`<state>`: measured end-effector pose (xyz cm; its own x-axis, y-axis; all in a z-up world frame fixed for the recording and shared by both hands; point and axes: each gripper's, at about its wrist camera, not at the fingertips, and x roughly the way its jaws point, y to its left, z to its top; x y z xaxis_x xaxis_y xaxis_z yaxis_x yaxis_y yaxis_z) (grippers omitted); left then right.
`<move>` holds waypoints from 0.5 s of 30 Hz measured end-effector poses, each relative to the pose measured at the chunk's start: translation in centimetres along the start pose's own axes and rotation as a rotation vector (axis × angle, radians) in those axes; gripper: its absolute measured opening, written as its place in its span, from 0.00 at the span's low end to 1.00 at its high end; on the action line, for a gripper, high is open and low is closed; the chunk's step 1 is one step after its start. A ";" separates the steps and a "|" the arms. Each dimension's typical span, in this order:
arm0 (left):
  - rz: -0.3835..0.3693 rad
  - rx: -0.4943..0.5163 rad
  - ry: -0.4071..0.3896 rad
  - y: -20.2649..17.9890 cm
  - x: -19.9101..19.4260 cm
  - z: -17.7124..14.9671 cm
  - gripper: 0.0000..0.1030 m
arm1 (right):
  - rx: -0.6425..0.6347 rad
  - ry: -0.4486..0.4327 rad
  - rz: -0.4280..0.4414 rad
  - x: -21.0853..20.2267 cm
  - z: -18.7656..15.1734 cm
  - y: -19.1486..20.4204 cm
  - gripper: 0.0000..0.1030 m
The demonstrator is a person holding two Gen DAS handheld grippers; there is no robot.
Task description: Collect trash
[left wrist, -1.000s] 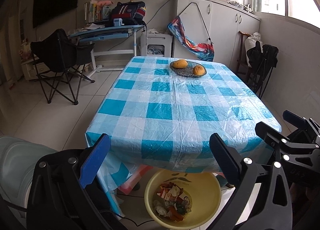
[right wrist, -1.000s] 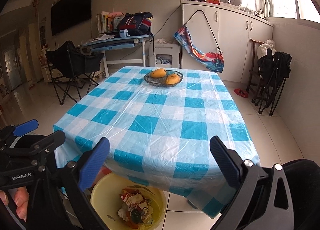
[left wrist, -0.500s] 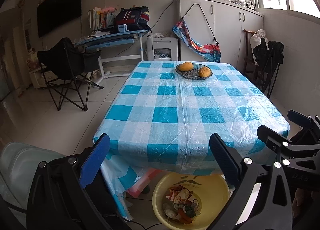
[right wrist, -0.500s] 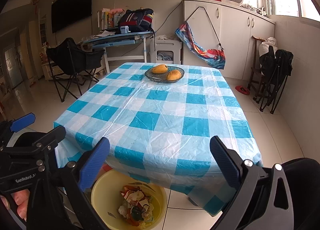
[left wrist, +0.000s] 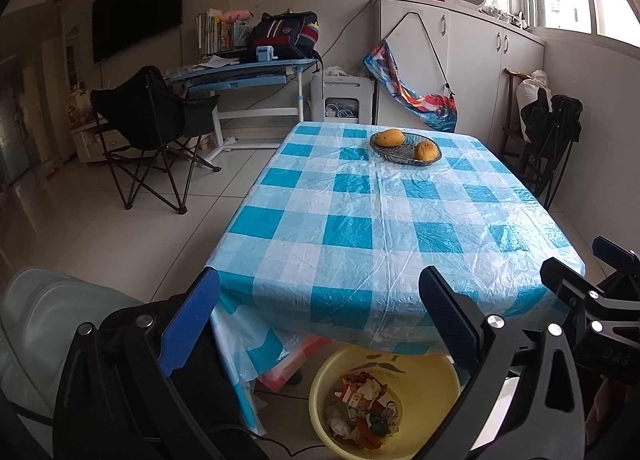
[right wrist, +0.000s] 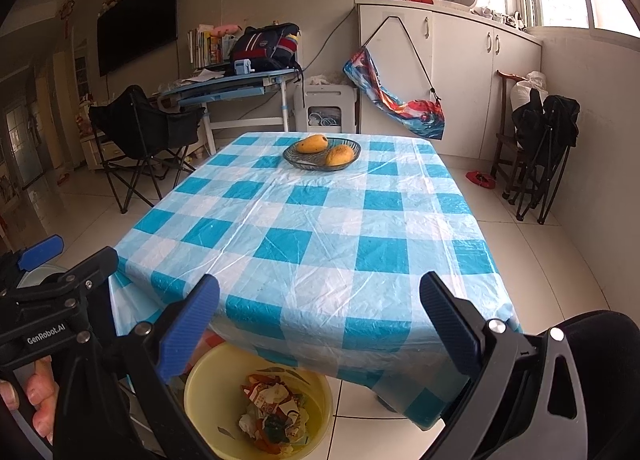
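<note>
A yellow basin (left wrist: 424, 388) on the floor under the table's near edge holds crumpled trash (left wrist: 362, 408); the right wrist view shows the basin (right wrist: 208, 380) and the trash (right wrist: 272, 414) too. My left gripper (left wrist: 320, 312) is open and empty, held above and before the basin. My right gripper (right wrist: 320, 316) is open and empty, also over the near table edge. Each gripper shows in the other's view, the right one (left wrist: 588, 292) and the left one (right wrist: 60, 272).
The table (left wrist: 380, 219) wears a blue and white checked plastic cloth. A wire dish with two mangoes (left wrist: 406, 145) stands at its far end. A black folding chair (left wrist: 152, 127) stands left, folded chairs (right wrist: 540, 147) right, a desk (left wrist: 240, 75) and cabinets (right wrist: 460, 71) behind.
Both grippers have drawn back and risen a little from the table; the table and basin look slightly farther. Both jaws stay open.
</note>
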<state>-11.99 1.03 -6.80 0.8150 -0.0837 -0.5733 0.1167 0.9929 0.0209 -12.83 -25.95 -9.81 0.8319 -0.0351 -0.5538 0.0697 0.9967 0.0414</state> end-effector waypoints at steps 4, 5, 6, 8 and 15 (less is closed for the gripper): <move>-0.004 -0.004 0.014 0.1 0.2 0.0 0.93 | -0.006 -0.002 0.001 -0.1 -0.1 0.1 0.93; -0.005 -0.005 0.012 0.1 0.1 0.0 0.93 | -0.008 -0.002 0.002 -0.2 -0.2 0.1 0.93; -0.004 -0.005 0.010 0.1 0.1 0.0 0.93 | -0.009 -0.002 0.002 -0.2 -0.2 0.2 0.93; -0.005 -0.005 0.013 0.1 0.2 0.0 0.93 | -0.011 0.000 0.002 -0.2 -0.2 0.2 0.93; -0.010 -0.004 0.012 0.1 0.1 0.1 0.93 | -0.012 0.004 0.002 -0.2 -0.3 0.3 0.93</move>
<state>-11.88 1.06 -6.76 0.8071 -0.0930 -0.5831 0.1229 0.9924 0.0118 -13.19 -25.65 -9.92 0.8298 -0.0324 -0.5571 0.0607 0.9976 0.0325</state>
